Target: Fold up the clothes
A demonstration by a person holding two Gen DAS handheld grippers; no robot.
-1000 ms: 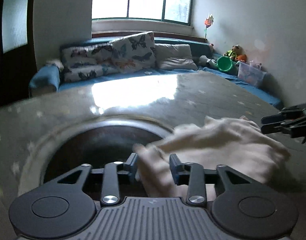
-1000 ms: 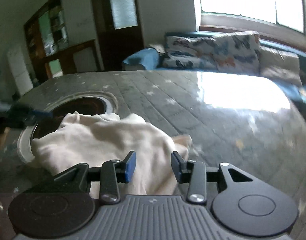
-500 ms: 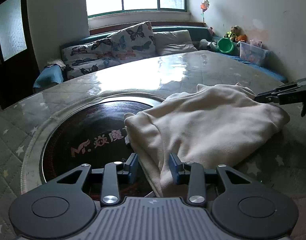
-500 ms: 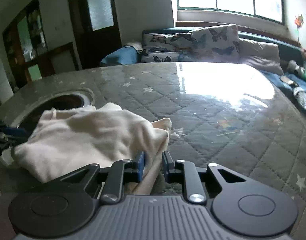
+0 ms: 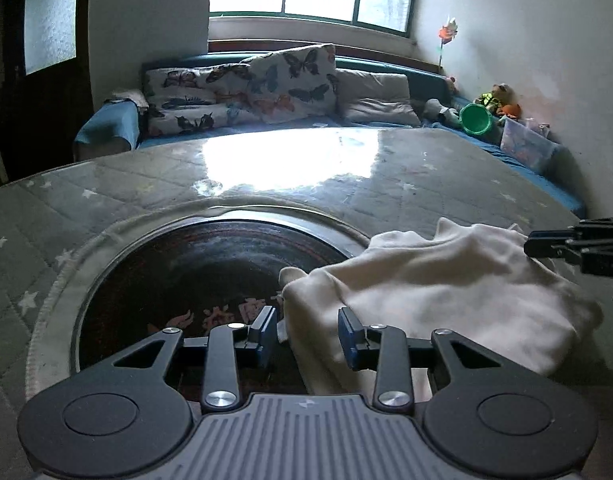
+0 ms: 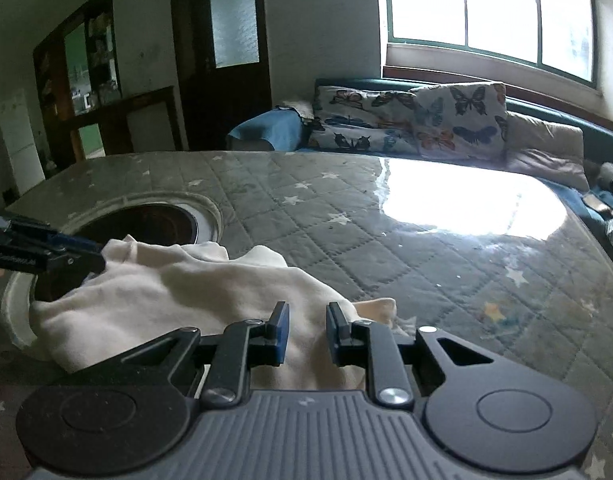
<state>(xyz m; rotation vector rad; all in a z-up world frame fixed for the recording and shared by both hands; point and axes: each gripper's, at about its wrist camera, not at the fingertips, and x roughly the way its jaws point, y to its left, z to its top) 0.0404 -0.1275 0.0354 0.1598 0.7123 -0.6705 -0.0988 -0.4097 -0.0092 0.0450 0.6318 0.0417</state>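
Observation:
A cream garment lies bunched on the quilted table cover, its left end over the round dark inset. My left gripper has the garment's near left edge between its jaws. They are closing, and the left pad stands just clear of the cloth. In the right wrist view, my right gripper is shut on a fold of the garment at its near right end. Each gripper shows in the other's view: the right gripper at the far right, the left gripper at the far left.
A sofa with butterfly cushions runs along the table's far side under the window. A green bowl, toys and a clear box sit at the far right. Dark doors and a cabinet stand to the left.
The right jaws have narrowed onto the garment. The garment went from blurred and lifted to lying on the table, and both grippers have shifted a little with it.

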